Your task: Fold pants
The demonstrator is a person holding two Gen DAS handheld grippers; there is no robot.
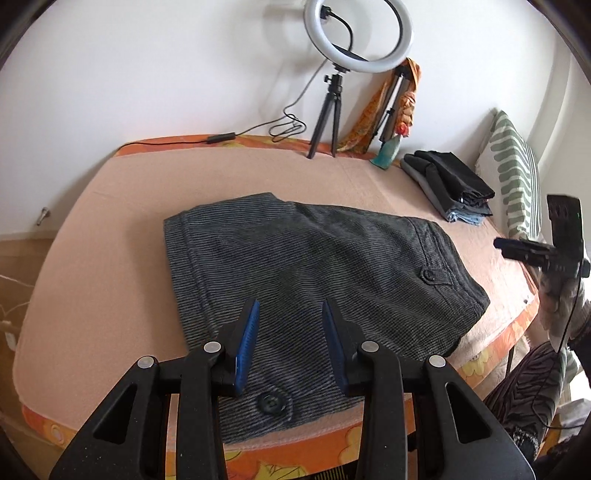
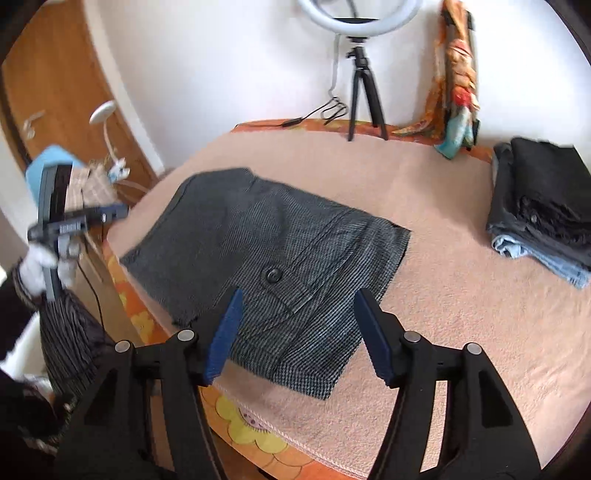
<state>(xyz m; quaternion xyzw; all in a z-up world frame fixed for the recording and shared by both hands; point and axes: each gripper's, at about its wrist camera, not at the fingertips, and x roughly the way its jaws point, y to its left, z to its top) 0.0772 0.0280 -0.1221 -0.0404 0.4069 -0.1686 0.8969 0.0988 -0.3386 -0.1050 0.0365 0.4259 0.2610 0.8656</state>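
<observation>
A: Where do the pants stand, as far as you can see?

B: Your pants (image 1: 306,266) lie flat on the bed (image 1: 110,206), already folded into a compact rectangle, with a buttoned pocket flap (image 1: 430,276) showing on top. In the left wrist view they fill the middle, running from about 10 o'clock down to 6 o'clock at the near edge. I'd judge the main folds done. What may be left is one last fold, or moving the bundle over.

A: Over to where?

B: A stack of folded clothes (image 1: 448,188) sits at 2 o'clock, well apart from the pants. That looks like the finished pile, though I'm guessing.

A: And my tools?

B: Your left tool (image 1: 290,347) hangs over the near edge of the pants, fingers parted by a moderate gap, nothing between them. Your right tool (image 2: 295,332) is spread wider, over the bundle's near corner, also empty. Neither grips the cloth.

A: Anything else about?

B: A ring light (image 1: 356,35) on its tripod at 12 o'clock, a striped pillow (image 1: 513,173) at 3 o'clock. Both are away from the pants.
</observation>
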